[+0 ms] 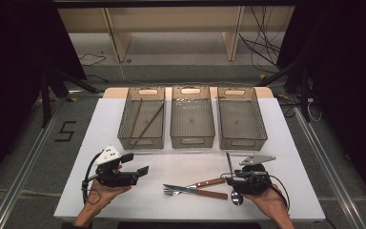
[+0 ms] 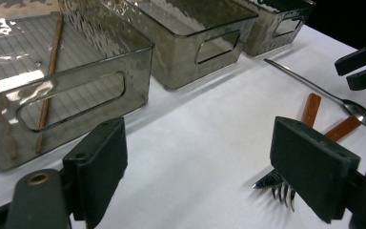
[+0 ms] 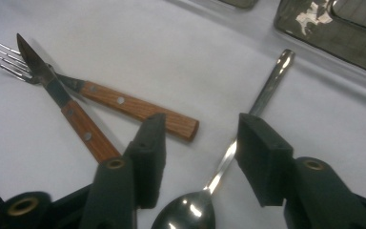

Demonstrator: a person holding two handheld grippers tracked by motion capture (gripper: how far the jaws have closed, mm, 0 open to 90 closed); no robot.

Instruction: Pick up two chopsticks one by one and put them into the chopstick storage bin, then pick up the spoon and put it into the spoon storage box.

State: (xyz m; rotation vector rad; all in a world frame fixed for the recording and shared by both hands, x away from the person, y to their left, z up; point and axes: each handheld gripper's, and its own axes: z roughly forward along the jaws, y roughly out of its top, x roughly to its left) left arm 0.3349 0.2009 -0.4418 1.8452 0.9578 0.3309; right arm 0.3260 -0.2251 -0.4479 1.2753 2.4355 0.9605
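A long steel spoon [image 1: 228, 162] lies on the white table [image 1: 181, 162] at the front right, bowl toward the person. My right gripper [image 1: 229, 178] straddles its handle [image 3: 267, 86] with jaws partly open; the pads stand clear of the metal. To the left, a wooden-handled knife [image 1: 209, 193] and fork [image 1: 205, 182] lie crossed, and the right gripper view has the knife [image 3: 83, 129] and fork [image 3: 138, 109] to the left of my right gripper [image 3: 202, 138]. My left gripper [image 1: 137, 163] hovers open at the front left, nothing between its jaws [image 2: 205, 162]; fork tines [image 2: 279, 183] peek beside its right jaw.
Three clear grey bins stand in a row at the back: the left bin [image 1: 140, 141] holds two brown chopsticks [image 1: 147, 124], while the middle bin [image 1: 192, 139] and right bin [image 1: 243, 141] look bare. Bare table lies between the grippers and the bins.
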